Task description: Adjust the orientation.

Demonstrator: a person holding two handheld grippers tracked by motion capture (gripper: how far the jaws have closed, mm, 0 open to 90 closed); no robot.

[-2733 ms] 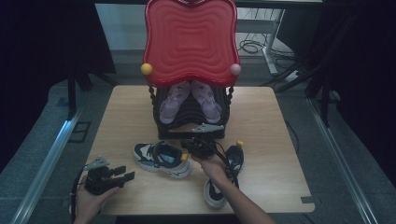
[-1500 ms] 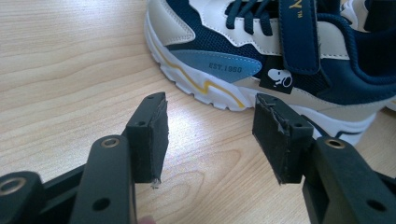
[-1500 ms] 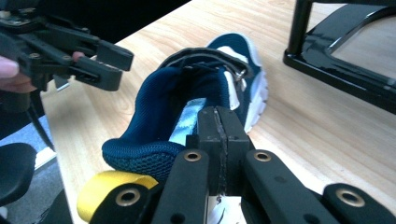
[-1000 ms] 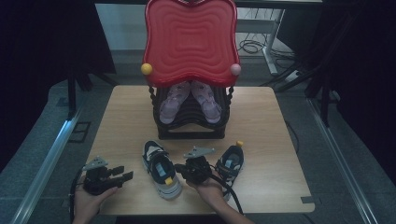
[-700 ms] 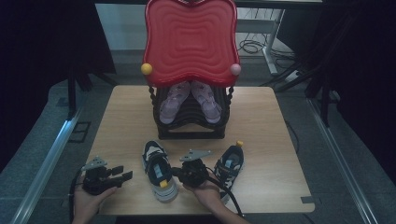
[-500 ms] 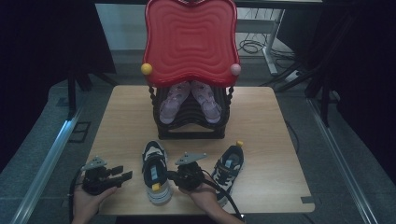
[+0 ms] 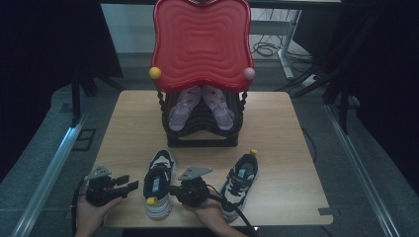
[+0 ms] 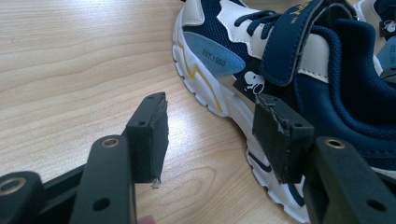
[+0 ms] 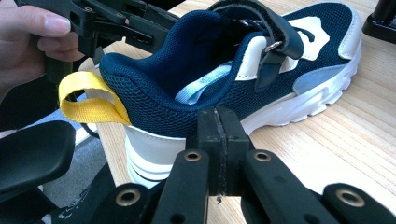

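A black rack stands well ahead of both grippers, at the far middle of the wooden table, under a red wavy panel. A pair of lilac shoes sits in it, toes up. Between the rack and the grippers the tabletop is bare wood.

The right gripper has its jaws clenched together with nothing between them; in the right gripper view the pads meet just beside the outer side of the navy shoe, near its heel with the yellow pull loop. The second navy shoe lies on that gripper's other side, angled away.

The left gripper rests released, jaws apart and empty, low over the table, the first navy shoe just beyond its tips
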